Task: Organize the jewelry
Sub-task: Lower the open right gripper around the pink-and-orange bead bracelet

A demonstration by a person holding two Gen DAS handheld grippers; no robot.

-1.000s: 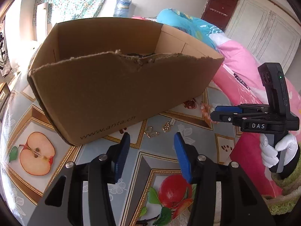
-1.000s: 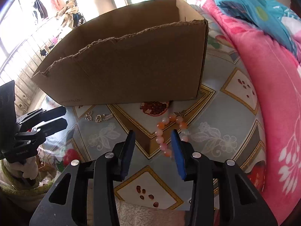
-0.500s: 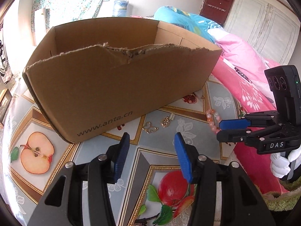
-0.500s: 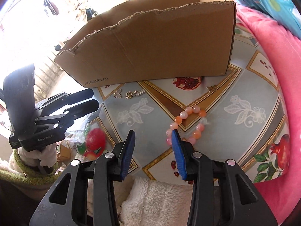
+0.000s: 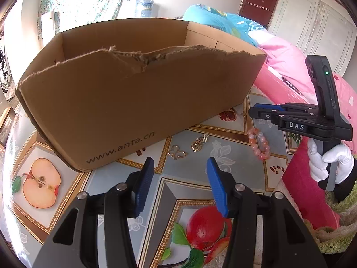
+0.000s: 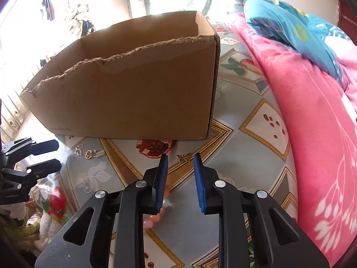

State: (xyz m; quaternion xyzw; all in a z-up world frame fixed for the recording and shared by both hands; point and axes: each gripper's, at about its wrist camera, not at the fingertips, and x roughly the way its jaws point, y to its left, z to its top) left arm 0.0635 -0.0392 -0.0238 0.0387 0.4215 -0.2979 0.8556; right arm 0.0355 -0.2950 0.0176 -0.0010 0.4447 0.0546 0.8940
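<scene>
Bracelet [image 6: 154, 220] apparently beneath right hand-held gripper [image 6: 180, 183].

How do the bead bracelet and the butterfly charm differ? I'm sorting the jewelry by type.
The bead bracelet is a ring of round pink and orange beads; the butterfly charm is thin gold outline. The bracelet looks larger and lies nearer the right gripper. Both lie loose on the tablecloth outside the cardboard box.

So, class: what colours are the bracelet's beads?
Pink, orange and whitish on the bracelet; clearest in the left wrist view.

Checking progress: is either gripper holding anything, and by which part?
Nothing held. Left gripper empty; right gripper jaws, just closing, have nothing between them.
</scene>
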